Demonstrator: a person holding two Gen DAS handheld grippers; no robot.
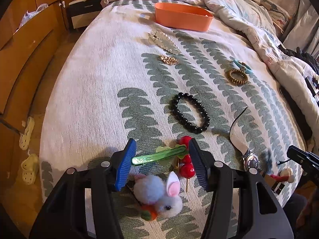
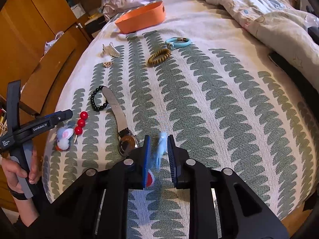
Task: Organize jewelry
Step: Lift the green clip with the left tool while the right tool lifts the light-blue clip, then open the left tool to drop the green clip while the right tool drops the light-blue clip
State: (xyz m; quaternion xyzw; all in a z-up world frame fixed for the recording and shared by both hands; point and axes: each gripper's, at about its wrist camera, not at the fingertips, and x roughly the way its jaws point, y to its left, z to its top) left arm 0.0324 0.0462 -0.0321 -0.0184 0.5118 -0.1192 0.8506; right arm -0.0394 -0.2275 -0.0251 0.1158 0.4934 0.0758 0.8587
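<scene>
Nearby, round glossy black beads [image 1: 189,113] ring woven bedspread [image 1: 99,91].

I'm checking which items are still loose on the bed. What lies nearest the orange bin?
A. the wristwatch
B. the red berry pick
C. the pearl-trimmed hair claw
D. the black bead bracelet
C: the pearl-trimmed hair claw lies just in front of the orange bin, while the bracelet, watch and berries lie nearer the grippers.

A wide strip of bare bedspread [image 2: 229,103] lies open on the right, while the watch [image 2: 119,117], black bracelet [image 2: 97,101] and hair ties [image 2: 159,56] crowd the way to the orange tray [image 2: 139,20].
</scene>
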